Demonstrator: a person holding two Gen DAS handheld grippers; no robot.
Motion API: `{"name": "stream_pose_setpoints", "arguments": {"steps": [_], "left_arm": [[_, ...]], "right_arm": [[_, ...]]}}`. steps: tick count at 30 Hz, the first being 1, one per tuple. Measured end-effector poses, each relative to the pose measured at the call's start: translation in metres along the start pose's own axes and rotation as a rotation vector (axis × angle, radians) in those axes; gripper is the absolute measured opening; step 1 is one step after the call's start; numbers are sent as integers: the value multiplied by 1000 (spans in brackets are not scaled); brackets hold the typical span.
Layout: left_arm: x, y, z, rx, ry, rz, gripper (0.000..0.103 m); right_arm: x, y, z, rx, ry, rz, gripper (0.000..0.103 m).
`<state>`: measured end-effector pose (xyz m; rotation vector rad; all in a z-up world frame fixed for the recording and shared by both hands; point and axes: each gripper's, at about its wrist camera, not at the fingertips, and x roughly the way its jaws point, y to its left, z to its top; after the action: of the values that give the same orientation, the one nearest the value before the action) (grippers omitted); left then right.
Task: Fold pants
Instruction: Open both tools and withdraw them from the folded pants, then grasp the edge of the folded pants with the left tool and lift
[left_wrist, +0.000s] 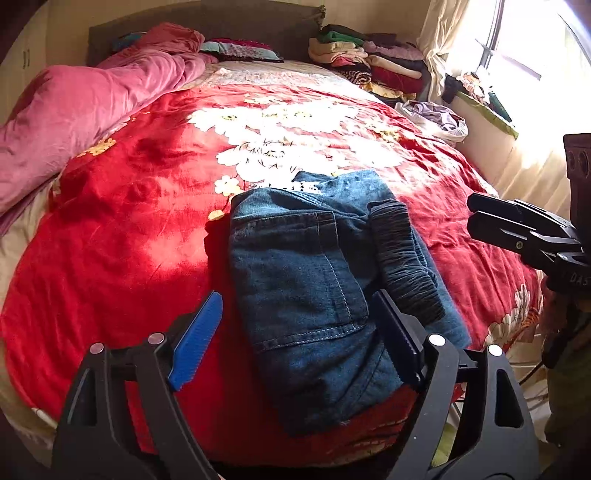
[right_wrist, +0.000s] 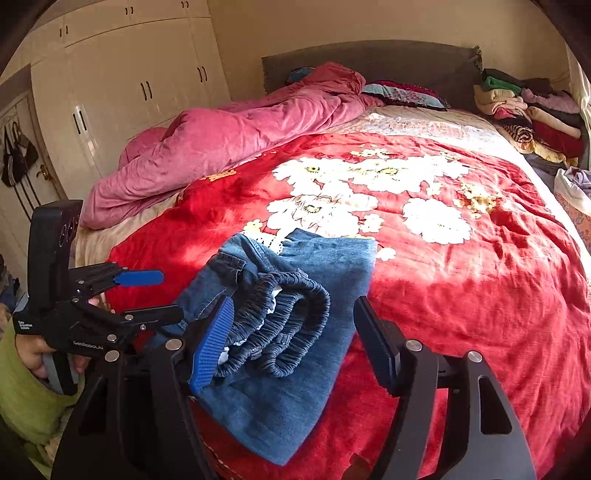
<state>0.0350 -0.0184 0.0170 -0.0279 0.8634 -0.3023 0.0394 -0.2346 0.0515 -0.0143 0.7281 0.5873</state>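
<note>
Folded pants (left_wrist: 314, 295) lie compact near the bed's (left_wrist: 129, 221) edge, both the left gripper (left_wrist: 295, 339) and right gripper (right_wrist: 295, 332) fingers wide open, holding nothing, seemingly released.

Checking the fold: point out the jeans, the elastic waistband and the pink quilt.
jeans (left_wrist: 295, 280): left wrist view, on the back pocket panel.
elastic waistband (right_wrist: 284, 317): right wrist view, on the gathered dark band on top.
pink quilt (left_wrist: 85, 107): left wrist view, on its bunched middle.
</note>
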Motion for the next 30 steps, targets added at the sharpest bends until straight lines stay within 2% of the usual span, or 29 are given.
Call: {"name": "stream_pose_setpoints", "arguments": {"steps": [12, 22, 23, 24, 30], "left_arm": [[-21, 1, 6, -15, -54, 20, 93], [-27, 6, 7, -31, -68, 27, 93], [-27, 7, 6, -32, -68, 27, 93], [-27, 7, 6, -34, -68, 28, 93], [-26, 9, 6, -38, -65, 29, 93]], "right_arm": [[-14, -5, -2, 8, -28, -31, 66], [-17, -2, -2, 2, -38, -61, 67], [-17, -2, -2, 2, -35, -62, 96], [-18, -2, -2, 7, -45, -70, 99], [-17, -7, -3, 33, -41, -75, 99]]}}
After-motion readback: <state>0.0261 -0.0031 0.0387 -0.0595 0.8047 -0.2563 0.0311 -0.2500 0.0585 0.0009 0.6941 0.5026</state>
